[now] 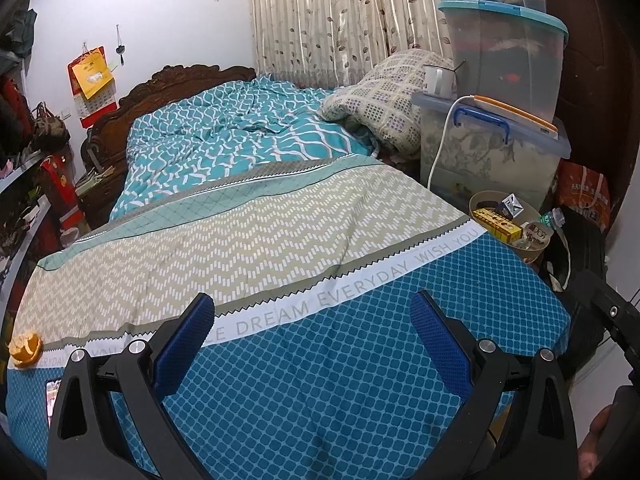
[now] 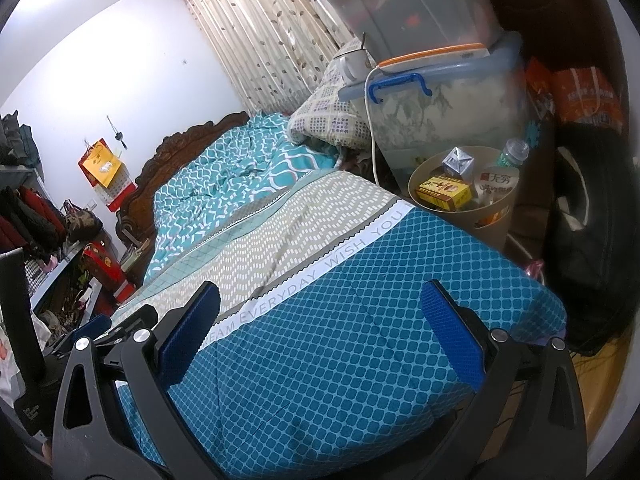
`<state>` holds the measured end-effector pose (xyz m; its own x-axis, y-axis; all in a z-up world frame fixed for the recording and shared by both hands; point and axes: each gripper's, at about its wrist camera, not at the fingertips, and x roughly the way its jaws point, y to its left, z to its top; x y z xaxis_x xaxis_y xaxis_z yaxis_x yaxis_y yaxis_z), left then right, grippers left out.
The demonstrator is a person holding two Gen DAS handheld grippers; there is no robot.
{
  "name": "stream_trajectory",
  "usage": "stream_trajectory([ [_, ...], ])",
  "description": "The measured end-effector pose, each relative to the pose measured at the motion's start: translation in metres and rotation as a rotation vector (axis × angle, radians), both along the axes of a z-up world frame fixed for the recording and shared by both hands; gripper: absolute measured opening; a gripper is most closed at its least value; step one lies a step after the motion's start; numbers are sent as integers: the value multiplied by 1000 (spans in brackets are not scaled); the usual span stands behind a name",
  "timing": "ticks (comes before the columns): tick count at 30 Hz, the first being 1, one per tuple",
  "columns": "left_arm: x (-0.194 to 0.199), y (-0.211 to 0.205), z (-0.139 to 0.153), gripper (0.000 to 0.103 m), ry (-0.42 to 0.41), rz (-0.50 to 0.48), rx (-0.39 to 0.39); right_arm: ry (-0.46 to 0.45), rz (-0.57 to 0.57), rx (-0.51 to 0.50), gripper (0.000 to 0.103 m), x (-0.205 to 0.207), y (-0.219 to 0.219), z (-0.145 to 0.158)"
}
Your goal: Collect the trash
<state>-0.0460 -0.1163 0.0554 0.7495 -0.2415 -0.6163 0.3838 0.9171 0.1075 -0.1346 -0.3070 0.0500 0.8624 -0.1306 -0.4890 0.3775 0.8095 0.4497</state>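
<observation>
An orange peel (image 1: 26,349) lies on the bedspread at the bed's near left edge, left of my left gripper (image 1: 312,312), which hangs open over the blue part of the bed (image 1: 320,380) with nothing between its fingers. A tan trash bin (image 1: 534,254) stands on the floor at the bed's right side; it holds a yellow box (image 1: 496,222), a silver carton and a plastic bottle (image 1: 554,220). In the right wrist view my right gripper (image 2: 320,300) is open and empty above the bed's foot, with the trash bin (image 2: 492,232) and yellow box (image 2: 442,192) ahead to the right.
Stacked clear storage tubs (image 1: 492,152) with a mug (image 1: 437,80) and a charging device stand behind the bin. A folded quilt (image 1: 380,104) lies on the bed by the curtain. Shelves with bags line the left side (image 1: 24,184). A phone (image 1: 52,396) lies beside the left finger.
</observation>
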Motion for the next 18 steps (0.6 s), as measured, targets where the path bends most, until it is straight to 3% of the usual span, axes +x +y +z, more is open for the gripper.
stream_trajectory([
  [18,4,-2,-6,94,10,4,11,10,10,2,99,5,-1,0],
])
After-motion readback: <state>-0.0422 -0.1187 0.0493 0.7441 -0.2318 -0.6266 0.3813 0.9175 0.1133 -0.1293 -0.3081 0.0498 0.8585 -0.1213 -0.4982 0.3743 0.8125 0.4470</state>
